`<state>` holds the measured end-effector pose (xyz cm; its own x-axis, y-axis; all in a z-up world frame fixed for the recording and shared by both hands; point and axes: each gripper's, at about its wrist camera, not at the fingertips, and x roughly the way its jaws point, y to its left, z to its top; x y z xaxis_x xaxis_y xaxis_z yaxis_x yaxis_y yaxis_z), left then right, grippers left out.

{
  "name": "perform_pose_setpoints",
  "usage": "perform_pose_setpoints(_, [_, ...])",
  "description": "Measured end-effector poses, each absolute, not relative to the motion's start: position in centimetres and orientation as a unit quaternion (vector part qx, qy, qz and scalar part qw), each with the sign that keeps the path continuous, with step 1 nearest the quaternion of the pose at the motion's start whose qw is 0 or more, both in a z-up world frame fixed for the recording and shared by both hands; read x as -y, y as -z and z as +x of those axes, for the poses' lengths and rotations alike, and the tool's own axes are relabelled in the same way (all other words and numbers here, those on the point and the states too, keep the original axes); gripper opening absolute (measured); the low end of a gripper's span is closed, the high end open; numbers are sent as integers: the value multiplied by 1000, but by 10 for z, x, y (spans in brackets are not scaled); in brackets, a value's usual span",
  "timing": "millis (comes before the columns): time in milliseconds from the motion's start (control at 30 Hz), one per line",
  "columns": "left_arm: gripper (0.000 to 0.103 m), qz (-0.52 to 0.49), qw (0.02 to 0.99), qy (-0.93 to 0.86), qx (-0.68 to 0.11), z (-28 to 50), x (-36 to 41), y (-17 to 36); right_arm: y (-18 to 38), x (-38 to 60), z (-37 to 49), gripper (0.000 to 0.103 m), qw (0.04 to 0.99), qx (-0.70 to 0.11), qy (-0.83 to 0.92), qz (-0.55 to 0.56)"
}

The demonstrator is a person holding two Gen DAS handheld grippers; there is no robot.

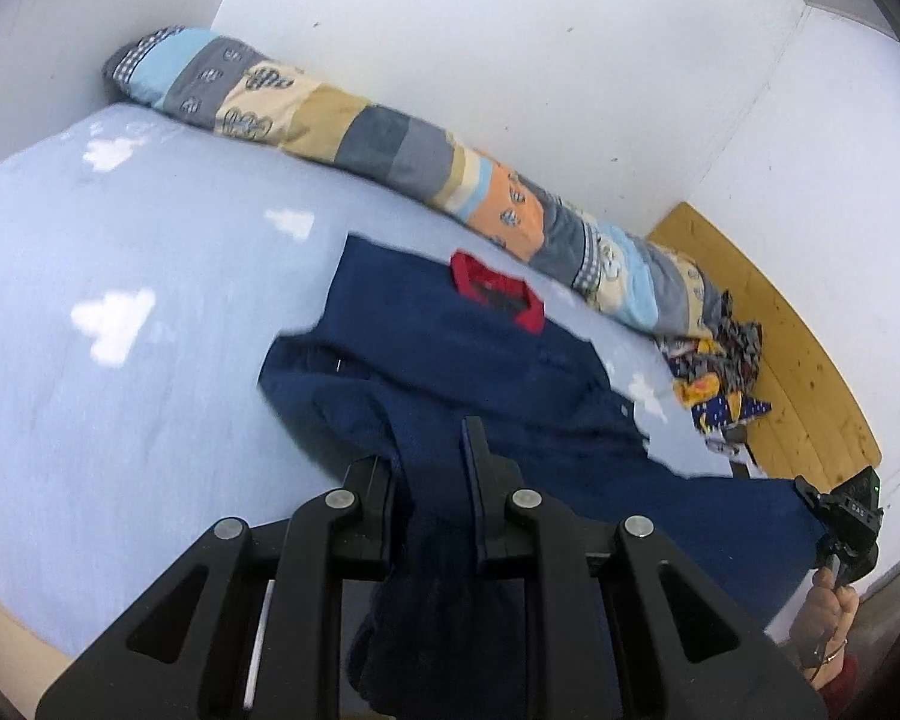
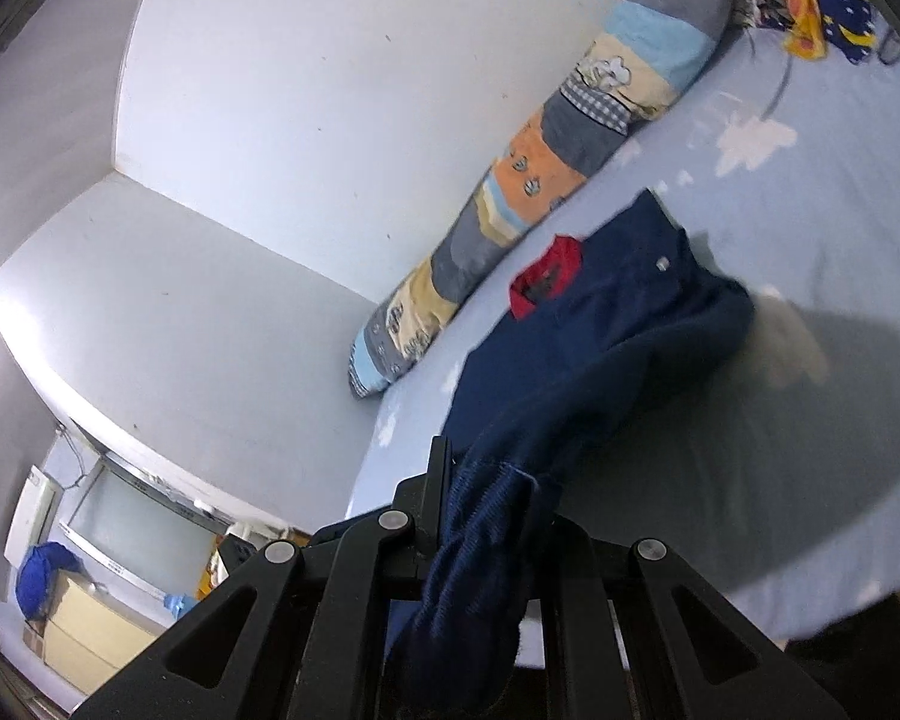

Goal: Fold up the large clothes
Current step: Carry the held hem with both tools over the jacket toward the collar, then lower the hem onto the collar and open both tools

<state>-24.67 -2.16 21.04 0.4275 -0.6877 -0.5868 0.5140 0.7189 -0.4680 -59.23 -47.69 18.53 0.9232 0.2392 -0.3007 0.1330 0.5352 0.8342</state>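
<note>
1. Where my left gripper (image 1: pixel 432 468) reaches out over the bed sheet (image 1: pixel 150 252), its jaws are nearly closed and pinch a bunched fold of the navy garment (image 1: pixel 438 348); cloth hangs down between the fingers toward the camera.
2. My right gripper (image 2: pixel 486 480) is likewise almost shut, clamped on another bunch of the same navy garment (image 2: pixel 570 336), with a twisted hem drooping between the fingers.
3. Garment position: the far part lies flat on the pale blue sheet, red collar (image 1: pixel 495 294) toward the far side, near the rolled quilt (image 1: pixel 390 144). The near part is lifted off the bed, stretched between my two grips.
4. Seen from the left wrist, the right gripper (image 1: pixel 846 516) sits at the far right edge, a hand (image 1: pixel 831 606) below it on the handle.
5. Rolled quilt, patchwork of blue, grey, beige and orange, lies along the white wall (image 1: pixel 510 60).
6. Small pile of patterned clothes (image 1: pixel 714 378) rests at the right end of the quilt, beside a wooden headboard (image 1: pixel 792 360).
7. Both pictures are blurred around the cloth.
</note>
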Motion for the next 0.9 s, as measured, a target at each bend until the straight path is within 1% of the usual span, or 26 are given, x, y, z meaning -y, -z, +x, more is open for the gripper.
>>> perform_pose_setpoints(167, [16, -109, 846, 353, -385, -209, 46, -226, -205, 500, -556, 9, 855, -186, -26, 484])
perform_pose_setpoints(433, [17, -112, 844, 341, -399, -139, 98, -229, -222, 551, -465, 9, 850, -190, -6, 491])
perform_pose_setpoints(733, [17, -115, 830, 302, -455, -36, 161, -175, -196, 609, -351, 9, 842, -229, 34, 487])
perform_pose_setpoints(900, [17, -111, 817, 282, -492, 19, 193, -131, -157, 652, -292, 9, 827, -258, 63, 496])
